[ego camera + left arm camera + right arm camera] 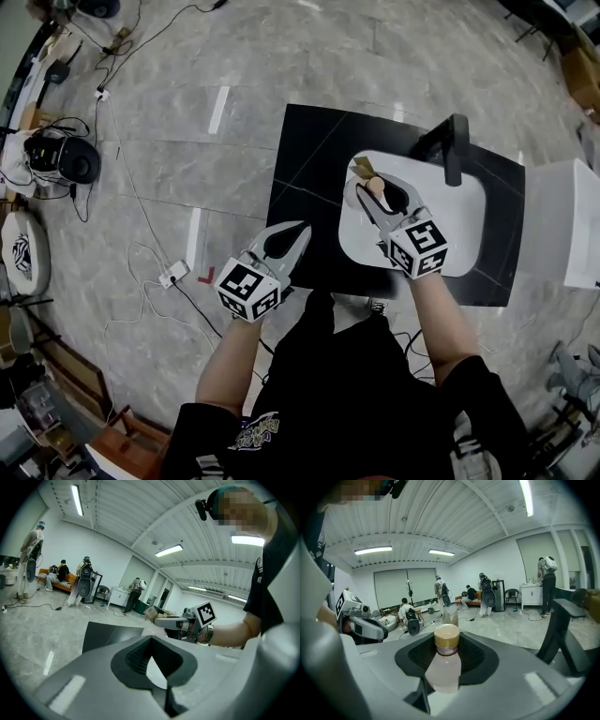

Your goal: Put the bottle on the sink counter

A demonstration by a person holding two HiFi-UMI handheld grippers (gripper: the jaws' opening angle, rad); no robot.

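Gold-capped pale pink bottle [443,660]: we clamp it in right gripper [380,202] above white basin [464,214] for transfer; left gripper [284,246] closed, empty, clear.

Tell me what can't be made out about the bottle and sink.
Bottle base: right gripper view, hidden behind the right tongs.
Bottle body: head view, covered by those tongs.
Sink drain: head view, possibly under the tongs; not visible.

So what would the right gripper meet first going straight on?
Nothing close, it seems: the right gripper, shut on the bottle, points over the sink rim; the faucet stands to its right. Height unclear.
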